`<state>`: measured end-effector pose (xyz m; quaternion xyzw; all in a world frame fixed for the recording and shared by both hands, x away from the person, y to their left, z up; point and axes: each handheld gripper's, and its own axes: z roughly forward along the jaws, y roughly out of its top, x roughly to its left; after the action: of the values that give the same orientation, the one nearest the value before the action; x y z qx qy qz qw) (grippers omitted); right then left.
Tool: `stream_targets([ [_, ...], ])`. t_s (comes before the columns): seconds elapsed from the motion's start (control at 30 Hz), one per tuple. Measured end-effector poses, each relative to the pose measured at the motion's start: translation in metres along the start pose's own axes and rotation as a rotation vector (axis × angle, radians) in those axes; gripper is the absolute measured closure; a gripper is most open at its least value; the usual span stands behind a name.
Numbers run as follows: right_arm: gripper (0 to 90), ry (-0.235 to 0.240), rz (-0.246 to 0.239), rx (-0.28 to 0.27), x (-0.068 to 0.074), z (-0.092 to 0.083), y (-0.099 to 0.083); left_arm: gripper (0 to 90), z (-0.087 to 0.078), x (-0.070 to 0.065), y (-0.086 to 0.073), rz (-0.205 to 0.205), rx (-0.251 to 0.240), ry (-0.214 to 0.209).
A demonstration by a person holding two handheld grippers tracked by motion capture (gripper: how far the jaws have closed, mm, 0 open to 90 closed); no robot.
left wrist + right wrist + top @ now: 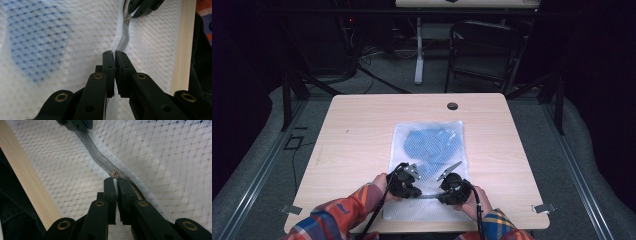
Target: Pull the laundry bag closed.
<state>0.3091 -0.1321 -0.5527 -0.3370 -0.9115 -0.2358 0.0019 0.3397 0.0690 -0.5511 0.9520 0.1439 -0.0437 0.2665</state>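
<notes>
Zipping the white mesh laundry bag at the lower centre of the worktop: right gripper pinches the zipper pull, left gripper pinches the zipper tape. Next, draw them steadily apart.

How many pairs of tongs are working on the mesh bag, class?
2: the left tongs grip the zipper at the mesh bag's near left; the right tongs pinch it further right.
</notes>
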Motion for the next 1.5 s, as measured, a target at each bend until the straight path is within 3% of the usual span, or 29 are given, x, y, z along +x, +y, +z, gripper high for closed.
stream_targets([
  [0.2,86.8,-0.002,0.0,0.001,-0.002,0.001,-0.001,85.9,0.008,0.0,0.001,0.028,0.046,0.011],
  [0.37,86.8,-0.001,-0.004,0.001,-0.003,0.001,-0.002,86.4,0.009,0.0,-0.001,0.003,0.027,0.005],
  [1.5,86.8,-0.009,0.009,0.038,-0.014,-0.009,-0.01,86.5,0.008,0.002,-0.002,0.007,0.03,0.001],
])
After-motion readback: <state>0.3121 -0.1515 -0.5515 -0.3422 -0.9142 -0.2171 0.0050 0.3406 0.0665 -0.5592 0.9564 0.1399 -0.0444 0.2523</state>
